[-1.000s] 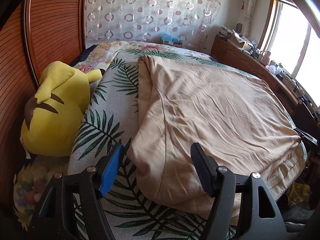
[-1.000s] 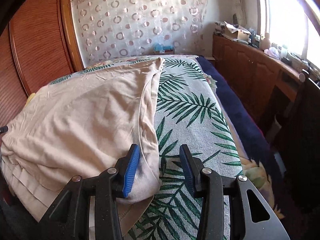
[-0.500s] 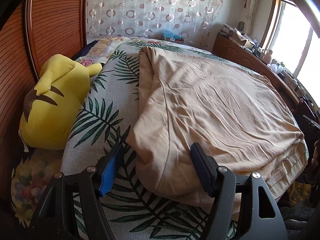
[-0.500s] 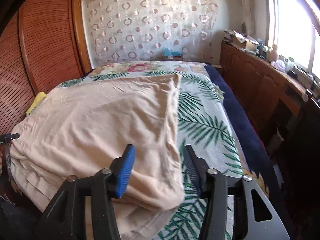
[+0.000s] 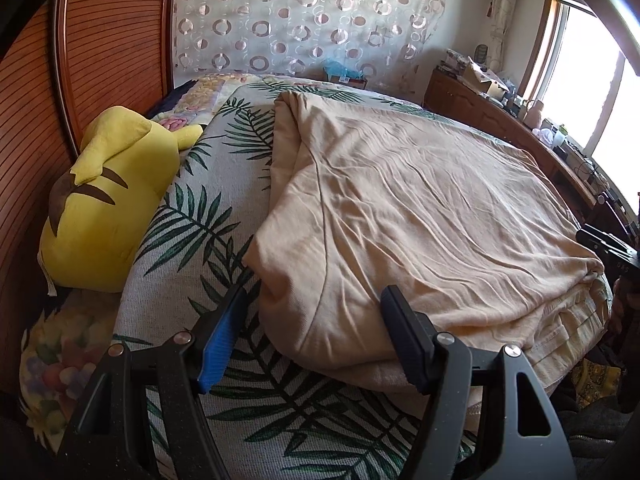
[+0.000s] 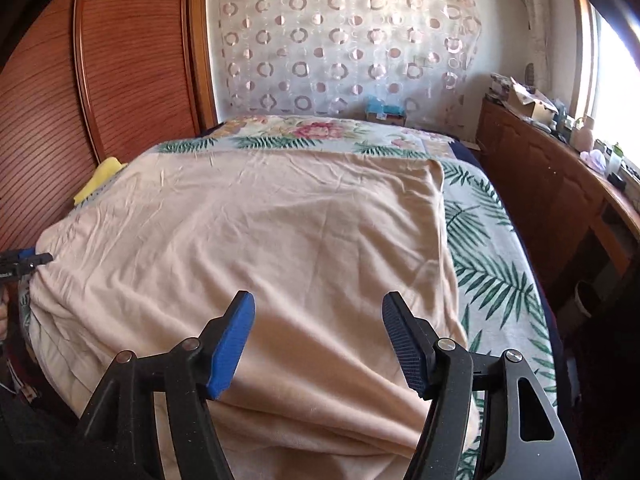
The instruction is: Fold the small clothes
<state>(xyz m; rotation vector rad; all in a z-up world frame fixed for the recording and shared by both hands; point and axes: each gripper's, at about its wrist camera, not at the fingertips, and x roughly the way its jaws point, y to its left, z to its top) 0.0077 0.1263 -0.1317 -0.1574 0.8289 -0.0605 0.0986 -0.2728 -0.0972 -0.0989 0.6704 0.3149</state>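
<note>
Where palm-leaf bedspread [image 5: 188,240] lies, beige garment [image 6: 280,240] spread, yellow plush [image 5: 108,208], wooden cabinet [image 6: 540,184].

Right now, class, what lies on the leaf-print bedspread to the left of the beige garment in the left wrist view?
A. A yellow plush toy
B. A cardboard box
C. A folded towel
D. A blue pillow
A: a yellow plush toy lies left of the beige garment, beside the wooden panelling.

At the lower edge of my right view the cloth [image 6: 304,240] is cut off; clutter on the sideboard [image 6: 532,152] is too small to identify.
</note>
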